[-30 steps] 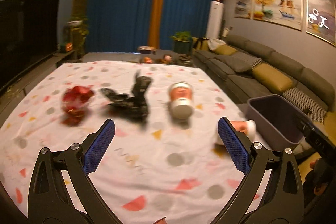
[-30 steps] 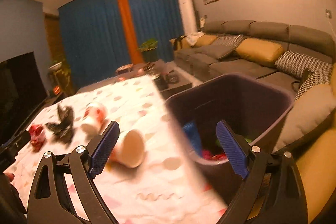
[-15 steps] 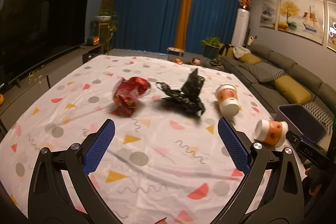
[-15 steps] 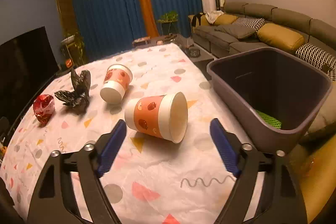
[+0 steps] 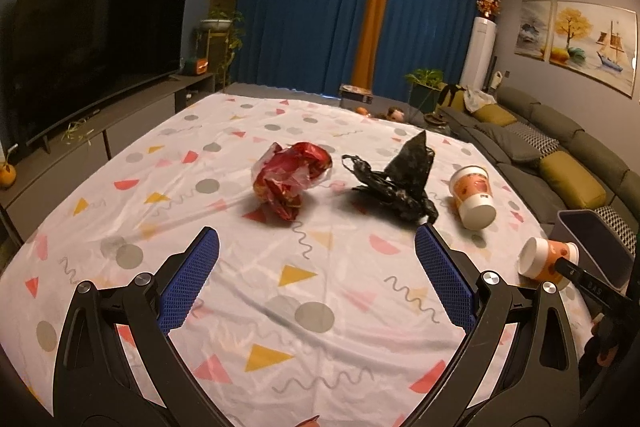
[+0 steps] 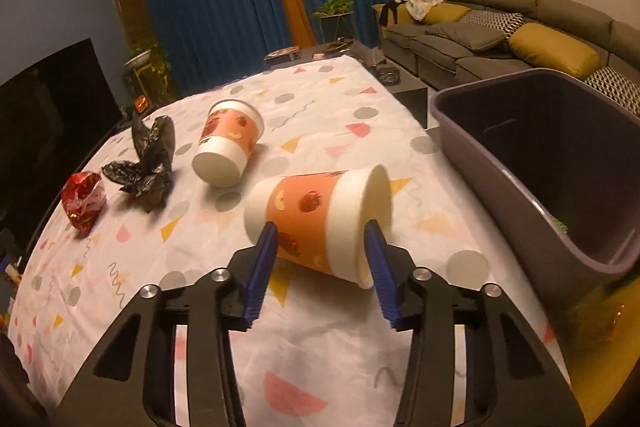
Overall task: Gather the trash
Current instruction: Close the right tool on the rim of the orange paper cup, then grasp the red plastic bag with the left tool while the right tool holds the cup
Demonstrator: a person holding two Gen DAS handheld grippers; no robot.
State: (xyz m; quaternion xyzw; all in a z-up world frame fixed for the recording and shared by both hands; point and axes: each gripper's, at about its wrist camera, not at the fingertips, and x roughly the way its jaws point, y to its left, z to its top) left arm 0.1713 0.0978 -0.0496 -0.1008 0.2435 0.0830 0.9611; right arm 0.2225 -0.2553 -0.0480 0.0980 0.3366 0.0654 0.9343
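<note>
— Where does the right gripper (image 6: 320, 239) stand?

— Tilted down over the table (image 6: 320, 367), its blue pads on either side of the near paper cup (image 6: 316, 223), which lies on its side close to the table edge, just beside the grey bin (image 6: 520, 187). The jaws have just been closing and now sit narrow around the cup; whether the pads already press it I cannot tell.

— And the left gripper (image 5: 316, 251)?

— Spread wide with nothing between its fingers, angled down over the patterned cloth. The red wrapper (image 5: 292, 179) and the black bag (image 5: 400, 183) lie ahead of it, well apart from the pads; the second cup (image 5: 474, 195) lies on its side right of the bag.

— What differs from half a second ago?

— The right gripper has come down and forward, so the cup now sits between the fingers instead of ahead of them. In the left view the wrapper and bag appear nearer and more central.
</note>
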